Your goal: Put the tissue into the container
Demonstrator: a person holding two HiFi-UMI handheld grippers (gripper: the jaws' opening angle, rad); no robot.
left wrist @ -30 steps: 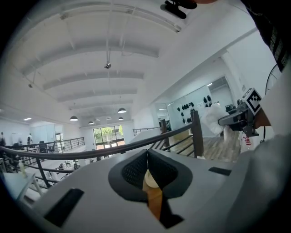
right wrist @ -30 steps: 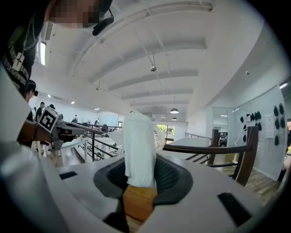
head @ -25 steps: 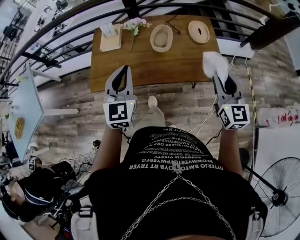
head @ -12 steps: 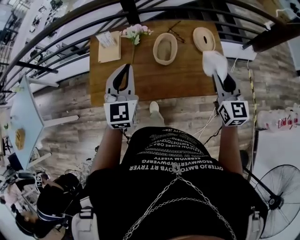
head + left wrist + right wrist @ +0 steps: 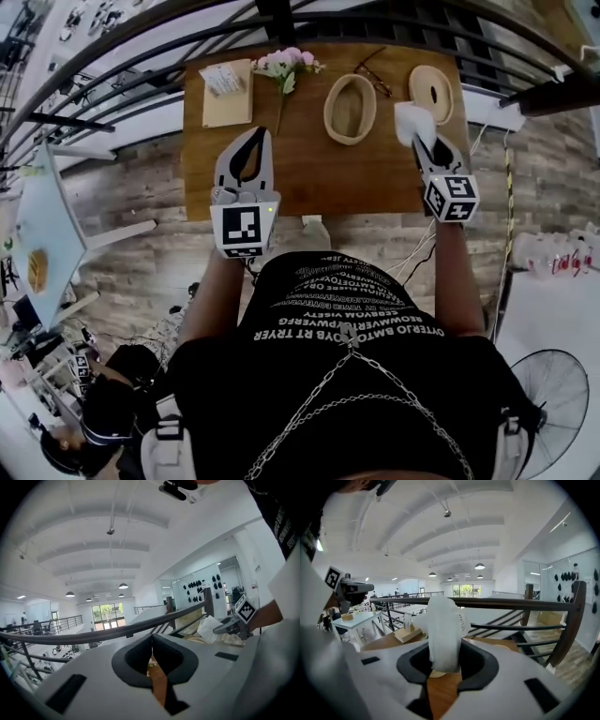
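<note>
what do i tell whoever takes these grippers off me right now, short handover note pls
Grippers: the left gripper has its jaws together and empty, over the left-middle of the wooden table. The right gripper is shut on the tissue, which stands up out of its jaws above the table's right side.
Things: the container, oval and woven, sits open on the table to the left of the tissue; nothing white shows inside it.
Done: tissue picked up.
Left: carry it left over the container, lower it in, open the jaws.
</note>
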